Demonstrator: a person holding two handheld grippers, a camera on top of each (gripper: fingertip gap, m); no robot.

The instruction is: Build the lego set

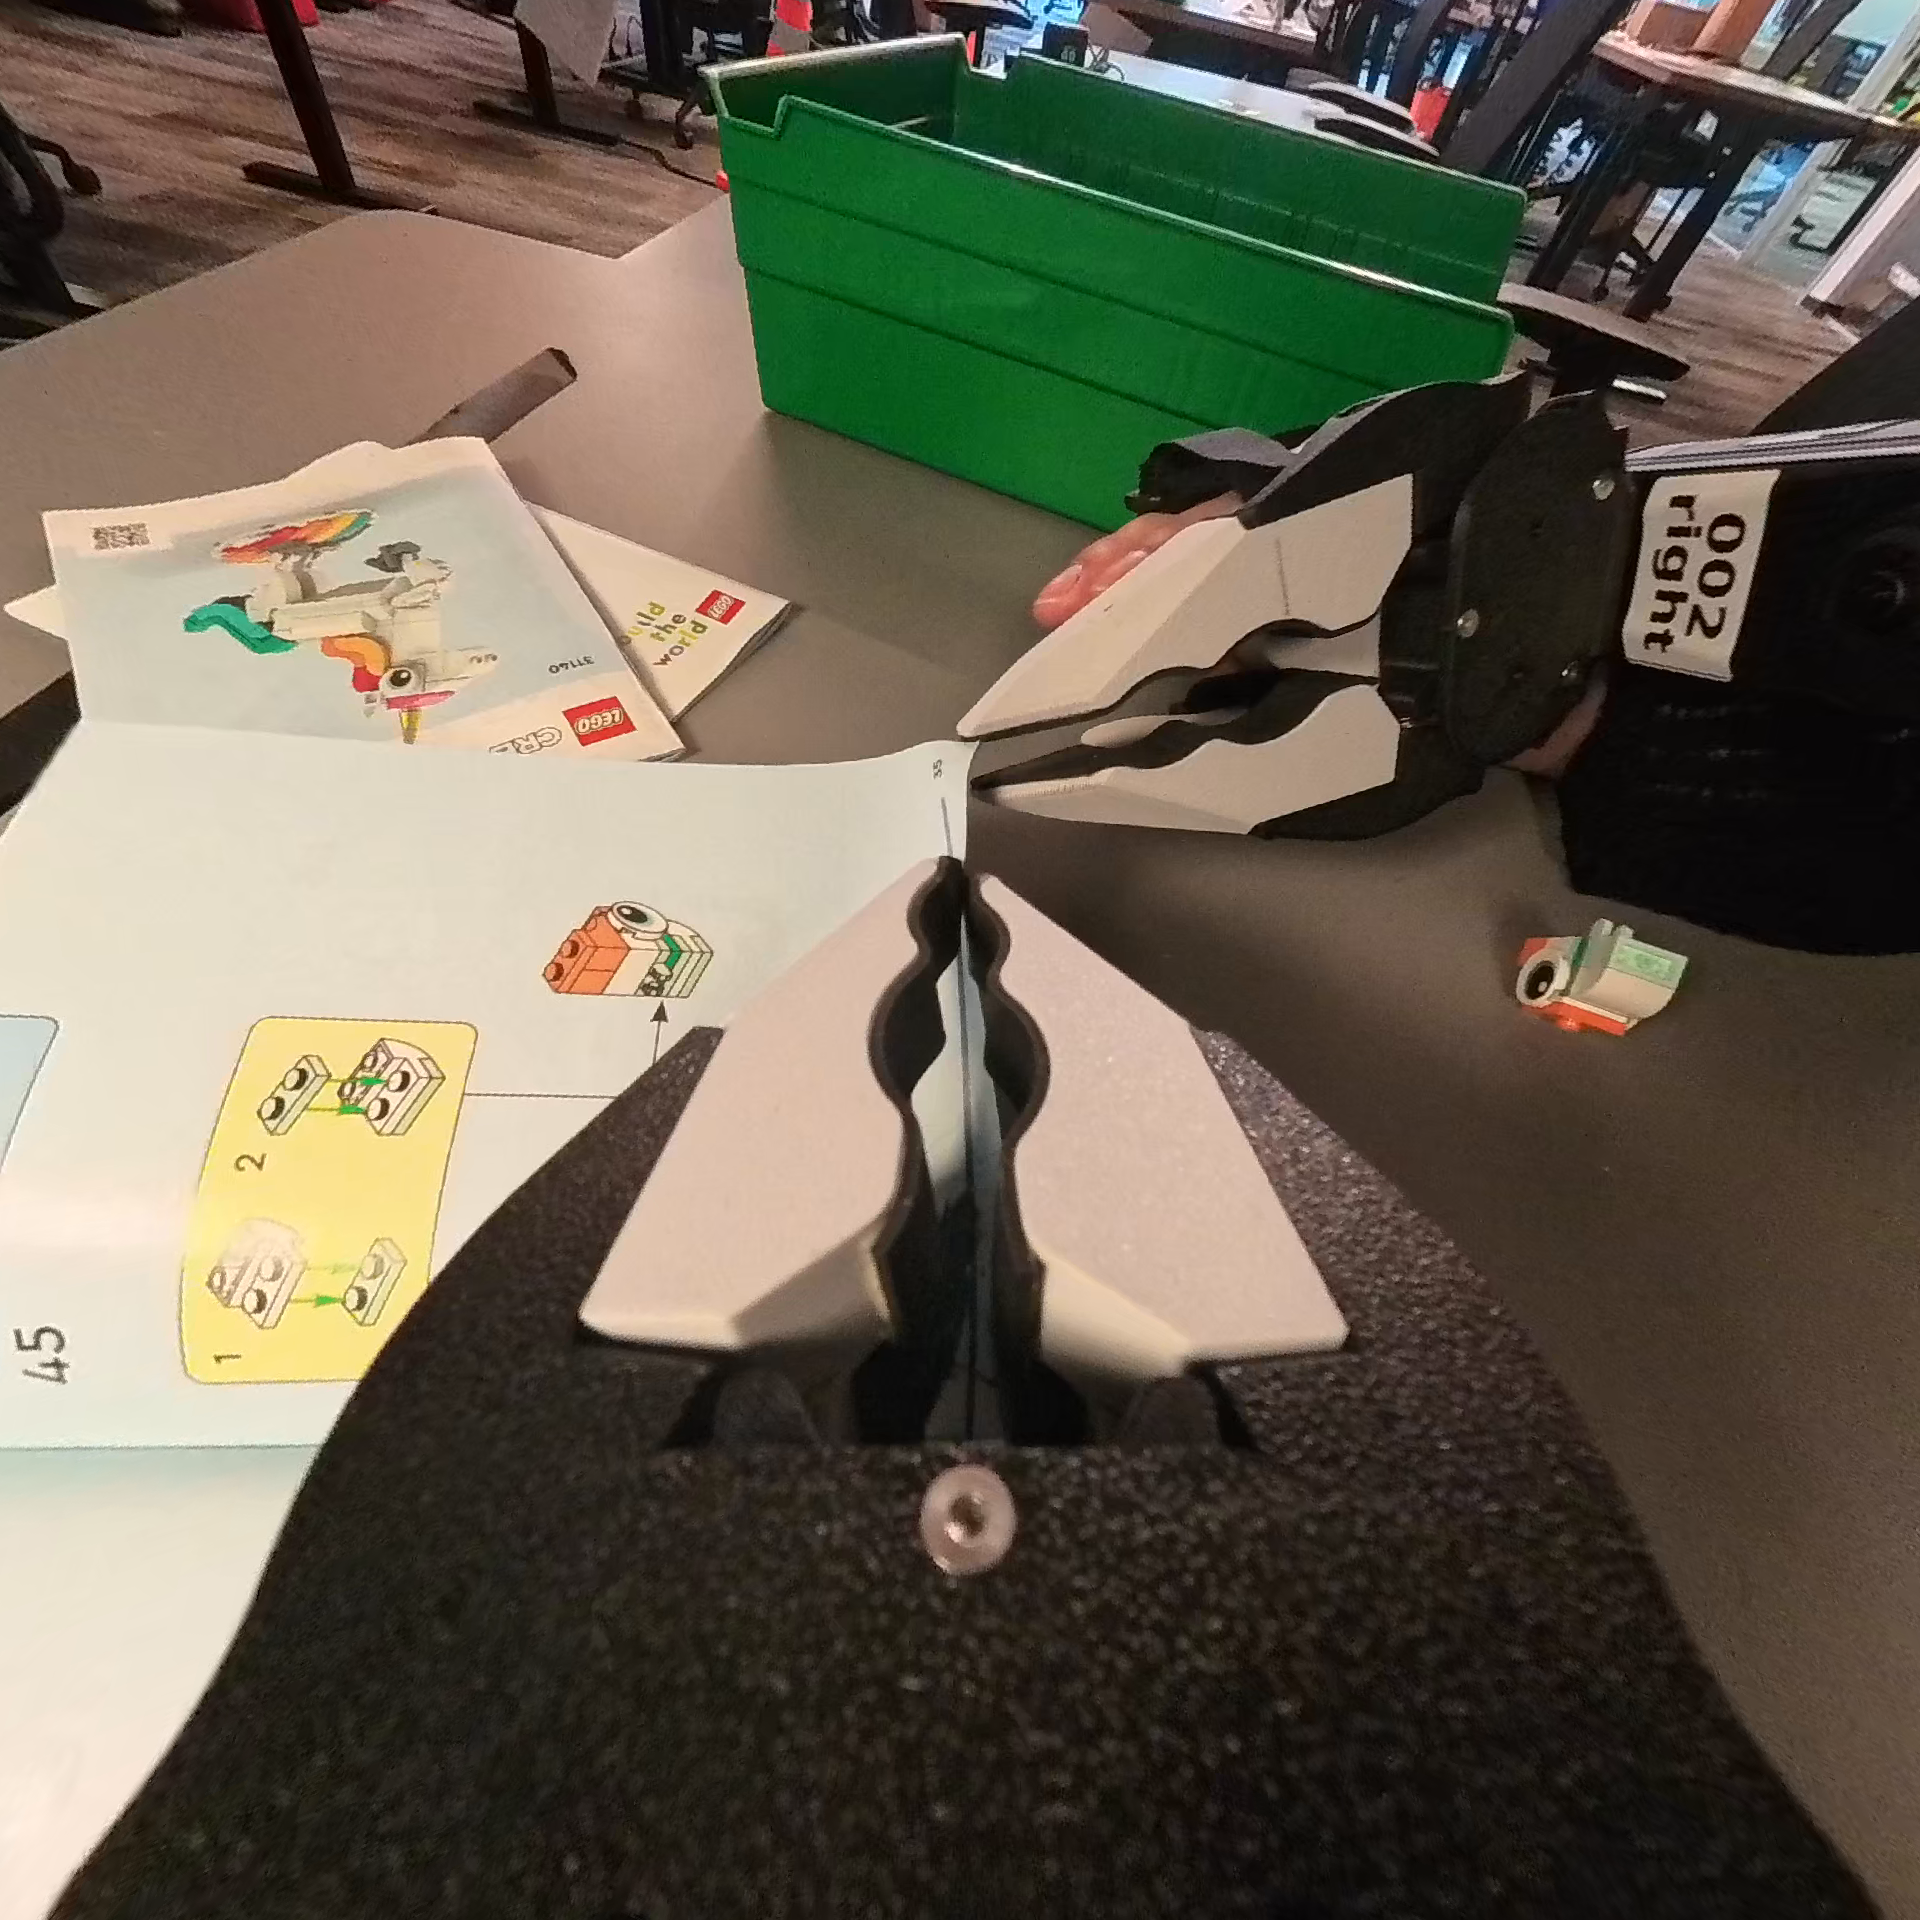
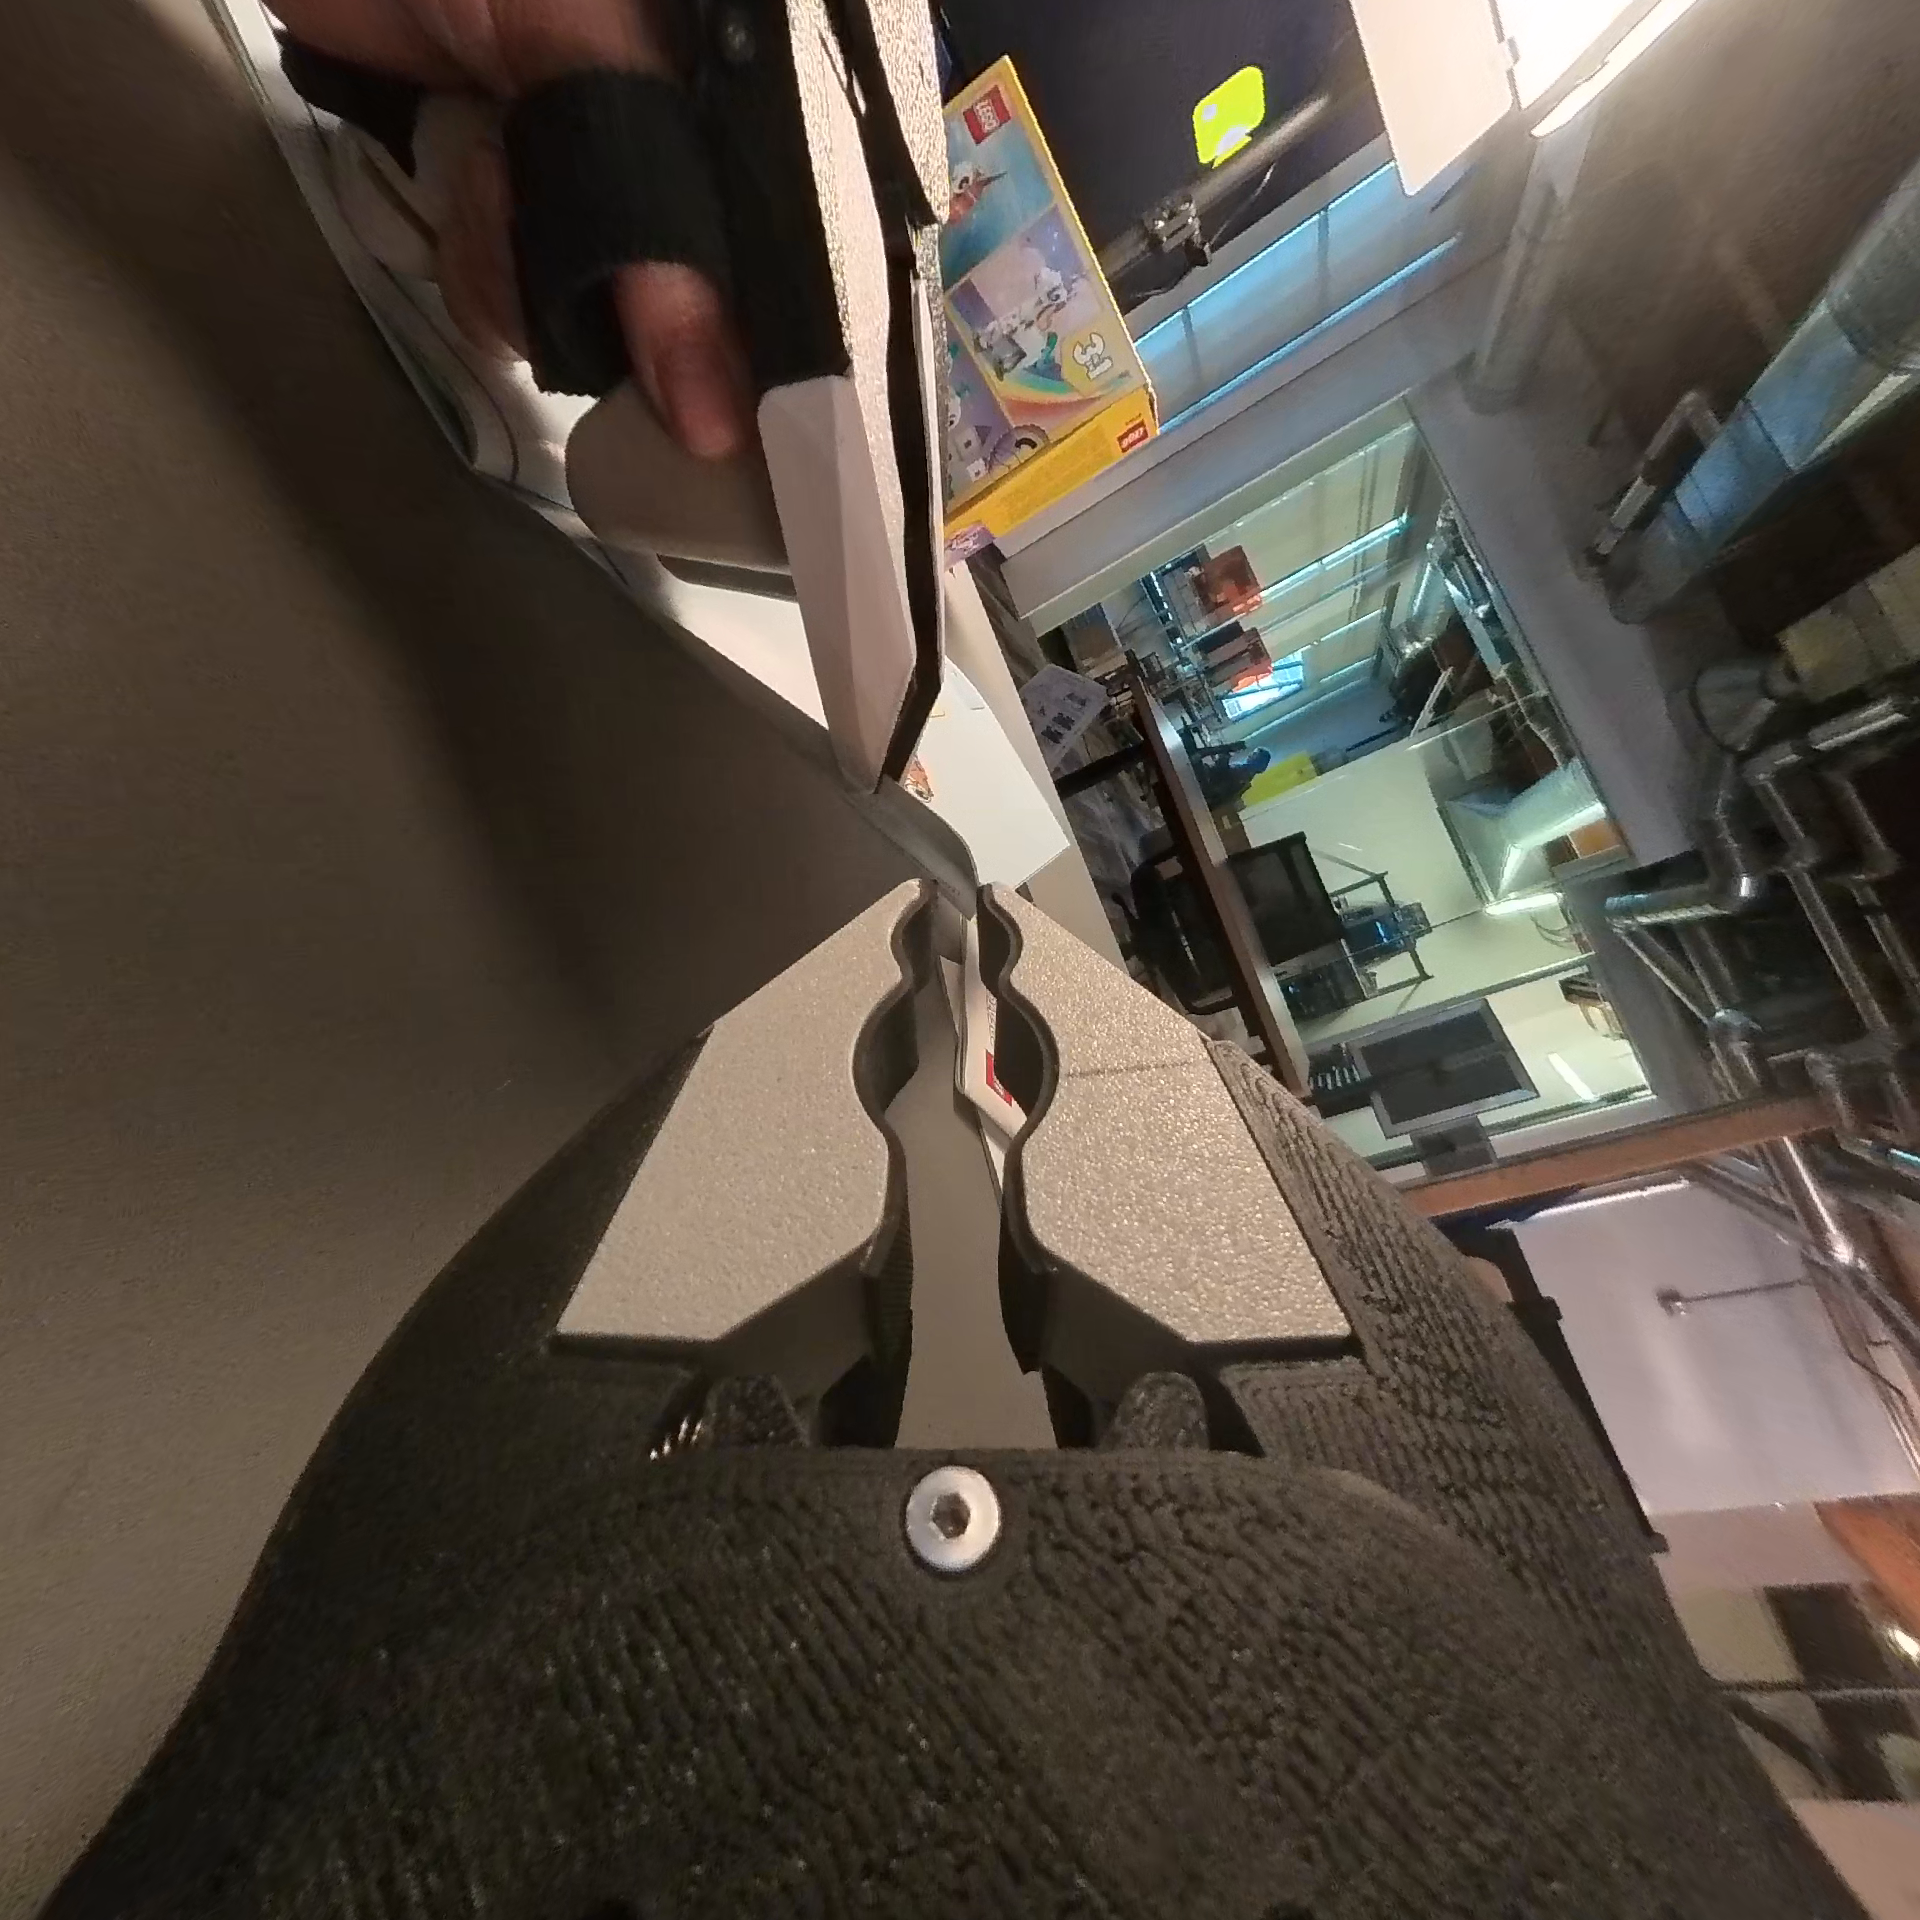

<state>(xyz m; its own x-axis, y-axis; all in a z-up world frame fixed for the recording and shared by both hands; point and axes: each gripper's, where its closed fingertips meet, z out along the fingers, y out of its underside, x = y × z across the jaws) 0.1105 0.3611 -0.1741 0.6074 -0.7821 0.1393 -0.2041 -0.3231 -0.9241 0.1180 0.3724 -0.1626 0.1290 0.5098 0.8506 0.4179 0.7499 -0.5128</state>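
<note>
An open instruction booklet page [image 1: 468, 883], pale blue with building diagrams, lies on the grey table [image 1: 1403, 1195]. My left gripper [image 1: 963, 868] is shut on the page's right edge, which runs between its fingers. My right gripper [image 1: 971, 756] comes in from the right and is closed to a narrow gap on the page's far corner. In the right wrist view the page passes between the right gripper's tips [image 2: 953, 894], with the left gripper [image 2: 878, 774] just above. A small built piece [image 1: 1595, 977], orange, white and green with an eye, lies on the table to the right.
A green plastic bin [image 1: 1091, 291] stands at the back of the table. Two closed booklets [image 1: 343, 603] lie beyond the open page. A yellow set box [image 2: 1039, 291] shows in the right wrist view. A gloved hand [image 2: 675, 343] holds the left gripper. My left and right fingertips are right by each other. The small built piece [image 1: 1595, 977] is about 15 centimeters from both grippers' fingertips.
</note>
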